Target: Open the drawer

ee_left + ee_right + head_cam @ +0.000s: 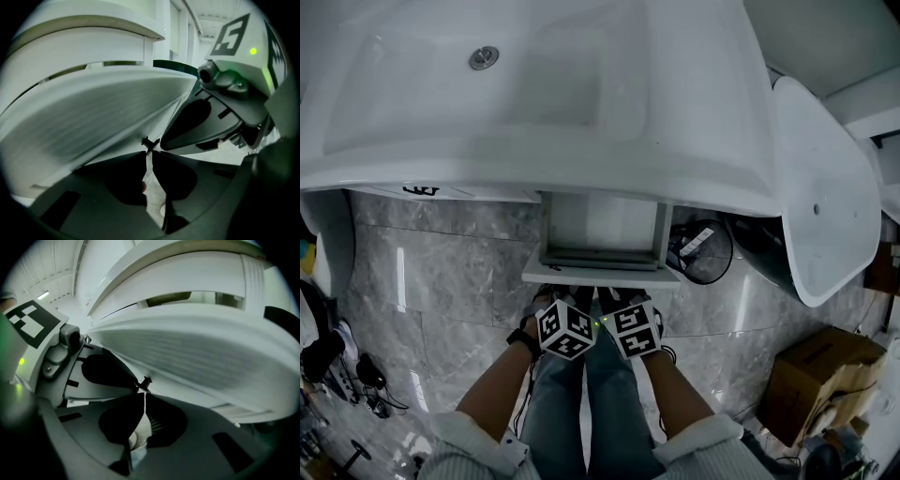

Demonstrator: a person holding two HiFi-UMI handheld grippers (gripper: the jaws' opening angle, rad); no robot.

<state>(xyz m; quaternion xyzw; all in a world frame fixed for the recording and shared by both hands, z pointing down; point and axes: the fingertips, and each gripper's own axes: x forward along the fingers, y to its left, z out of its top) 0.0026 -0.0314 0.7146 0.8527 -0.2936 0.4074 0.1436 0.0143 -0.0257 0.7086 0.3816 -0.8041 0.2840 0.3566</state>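
Under the white sink, the white drawer (pixel 600 275) stands pulled out toward me, and I look down into its pale inside. Both grippers hang side by side just in front of its front panel. In the left gripper view, the left gripper (pixel 150 143) has its jaws shut, with the tips at the lower edge of the drawer front (pixel 93 112). The right gripper (pixel 143 383) is likewise shut, tips at the edge of the drawer front (pixel 201 348). In the head view, the left gripper (pixel 572 302) and right gripper (pixel 621 300) show their marker cubes. Nothing visible lies between either pair of jaws.
The sink basin (pixel 534 84) overhangs the drawer. A wire wastebasket (pixel 705 251) sits right of the drawer, beside a white tub (pixel 825 206) standing on edge. A cardboard box (pixel 820 375) is at lower right and dark clutter (pixel 337 366) at left. My legs (pixel 591 403) are below the grippers.
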